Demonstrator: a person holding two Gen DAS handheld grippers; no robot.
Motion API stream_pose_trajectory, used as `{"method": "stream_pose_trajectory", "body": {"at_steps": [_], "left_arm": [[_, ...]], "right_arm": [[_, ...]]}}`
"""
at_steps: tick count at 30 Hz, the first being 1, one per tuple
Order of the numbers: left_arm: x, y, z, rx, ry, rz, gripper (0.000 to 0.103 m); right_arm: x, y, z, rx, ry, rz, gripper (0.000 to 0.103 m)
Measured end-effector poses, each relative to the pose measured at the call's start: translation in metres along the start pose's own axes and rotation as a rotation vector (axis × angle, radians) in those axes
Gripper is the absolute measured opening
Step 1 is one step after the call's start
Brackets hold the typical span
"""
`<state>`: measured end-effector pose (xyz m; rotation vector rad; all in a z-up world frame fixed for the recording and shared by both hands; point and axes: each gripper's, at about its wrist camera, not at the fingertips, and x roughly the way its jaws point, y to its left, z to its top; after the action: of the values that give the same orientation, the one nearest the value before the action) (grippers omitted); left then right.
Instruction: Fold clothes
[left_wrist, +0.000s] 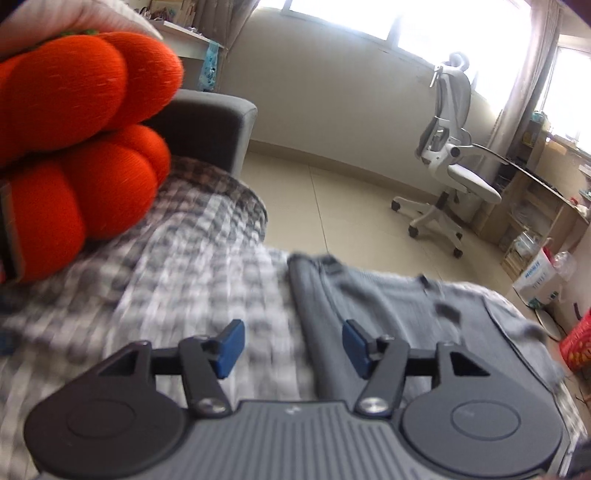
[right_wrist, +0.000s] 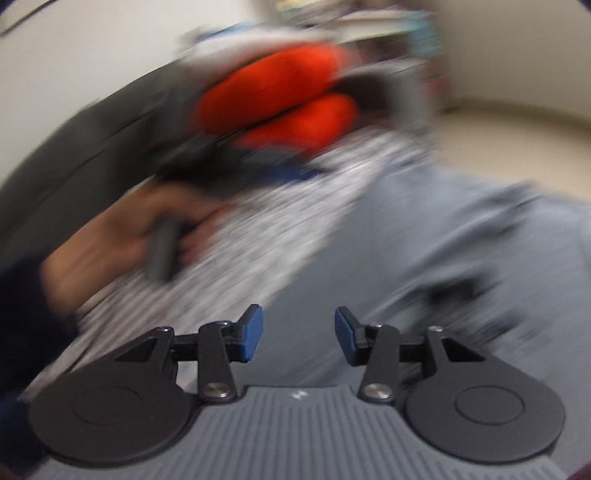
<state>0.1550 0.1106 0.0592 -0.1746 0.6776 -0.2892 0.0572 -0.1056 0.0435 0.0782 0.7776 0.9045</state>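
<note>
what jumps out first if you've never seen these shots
The bright orange pumpkin-shaped cushion at upper left, sitting on the checked cover. Then the grey garment lying under the open left gripper, and the white office chair by the window.

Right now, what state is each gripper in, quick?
Left gripper: jaws open, holding nothing, above the grey garment.
Right gripper: jaws open, holding nothing.
</note>
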Motion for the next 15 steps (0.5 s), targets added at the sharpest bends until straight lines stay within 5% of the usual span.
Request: {"method": "stream_pose_trajectory", "body": {"at_steps": [4, 8, 15], "left_arm": [[-0.033, -0.004, -0.027, 0.017, 0.037, 0.01, 0.062], [-0.059, -0.014, -0.045, 0.071, 0.052, 0.028, 0.064], [-0.074, -0.032, -0.067, 0.144, 0.072, 0.059, 0.068]], "right_arm": [[0.015, 0.063, -0.029, -0.122, 0.089, 0.171, 0.048], [0.023, 0.089, -0.053, -0.158, 0.189, 0.073, 0.045], [0.001, 0.085, -0.083, 0.011, 0.206, -0.057, 0.044]]}}
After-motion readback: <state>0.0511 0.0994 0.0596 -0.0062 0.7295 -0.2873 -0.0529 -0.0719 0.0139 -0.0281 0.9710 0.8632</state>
